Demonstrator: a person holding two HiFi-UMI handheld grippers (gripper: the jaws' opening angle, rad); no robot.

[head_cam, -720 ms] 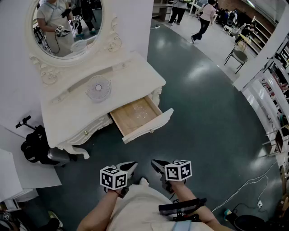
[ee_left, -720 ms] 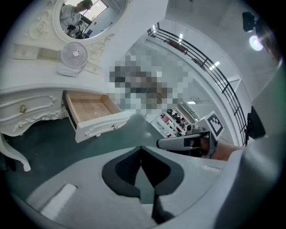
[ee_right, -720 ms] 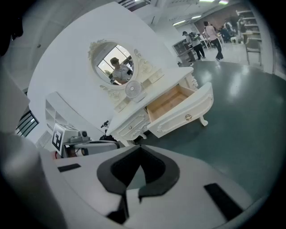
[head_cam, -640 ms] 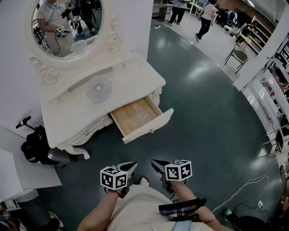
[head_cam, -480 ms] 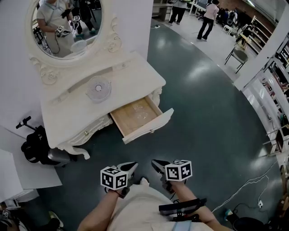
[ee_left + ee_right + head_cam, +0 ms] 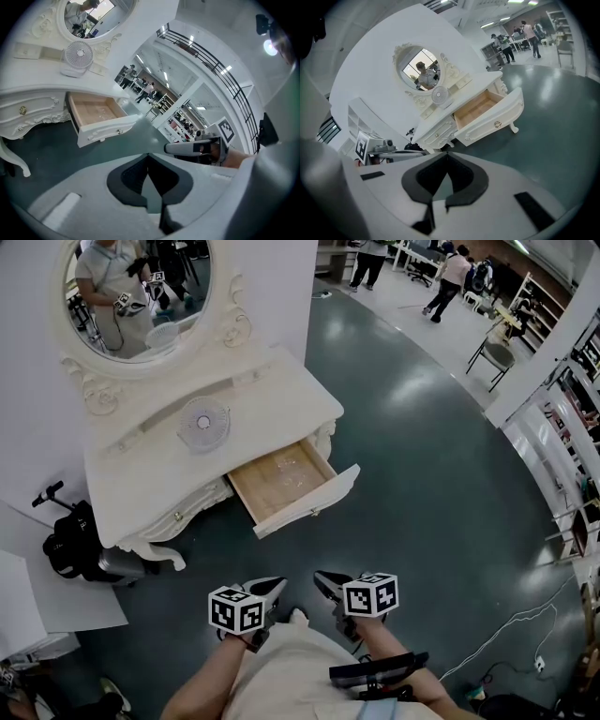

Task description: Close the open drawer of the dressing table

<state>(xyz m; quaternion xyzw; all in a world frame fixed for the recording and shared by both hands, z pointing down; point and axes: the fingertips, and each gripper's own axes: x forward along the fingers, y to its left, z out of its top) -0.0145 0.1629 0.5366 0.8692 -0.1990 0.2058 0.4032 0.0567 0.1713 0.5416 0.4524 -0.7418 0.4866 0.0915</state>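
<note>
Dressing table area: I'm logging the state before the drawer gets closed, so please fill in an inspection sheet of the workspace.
Surface: dressing table, white top, mostly bare.
Job's things: drawer pulled out, wooden inside showing; what lies in it is too unclear to name.
Clutter: small round fan on the top, below the oval mirror.
Grippers: left gripper and right gripper both shut, empty, well short of the drawer.
Cables: white cable on the floor at the right.
Surroundings: black device on the floor beside the table; chair and people far off.
</note>
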